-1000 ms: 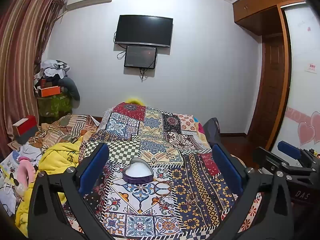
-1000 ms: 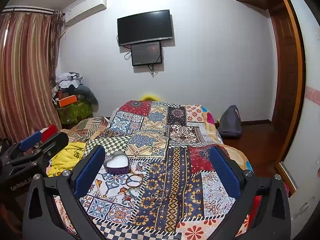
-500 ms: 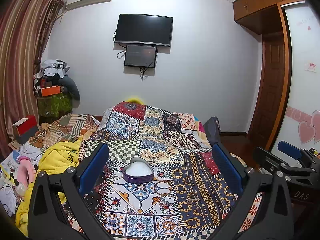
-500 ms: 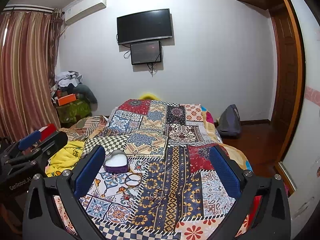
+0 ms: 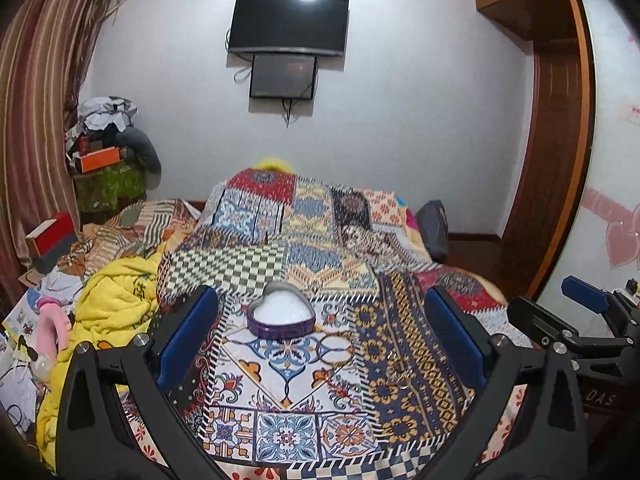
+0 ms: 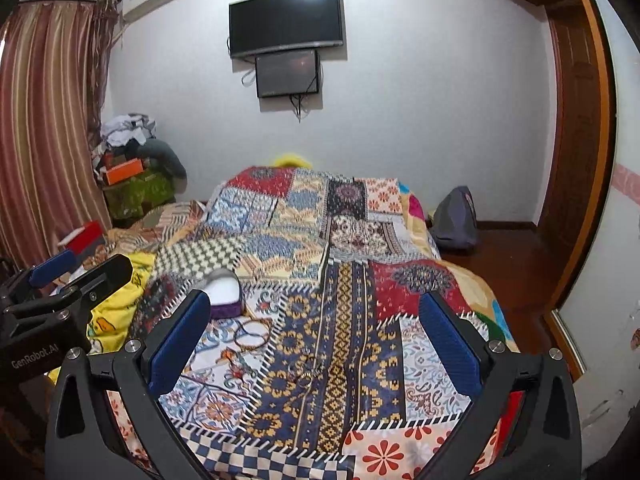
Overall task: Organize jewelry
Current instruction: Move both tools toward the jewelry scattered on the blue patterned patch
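A purple heart-shaped box [image 5: 281, 317] with a white lining lies open on the patchwork quilt [image 5: 296, 364]; it also shows in the right wrist view [image 6: 225, 295]. Small metal jewelry pieces [image 5: 398, 372] lie on the quilt to its right, also seen in the right wrist view [image 6: 306, 372]. Thin bangles [image 6: 251, 333] lie near the box. My left gripper [image 5: 322, 344] is open and empty above the quilt, framing the box. My right gripper [image 6: 314, 340] is open and empty above the jewelry.
A yellow blanket [image 5: 116, 296] and clutter lie left of the bed. A grey bag [image 6: 456, 220] sits on the floor at the right. A wooden door [image 6: 576, 128] stands at the right. A TV [image 5: 287, 24] hangs on the far wall.
Both grippers have moved slightly forward and lower over the quilt; the box and jewelry look a little nearer. Both stay open.
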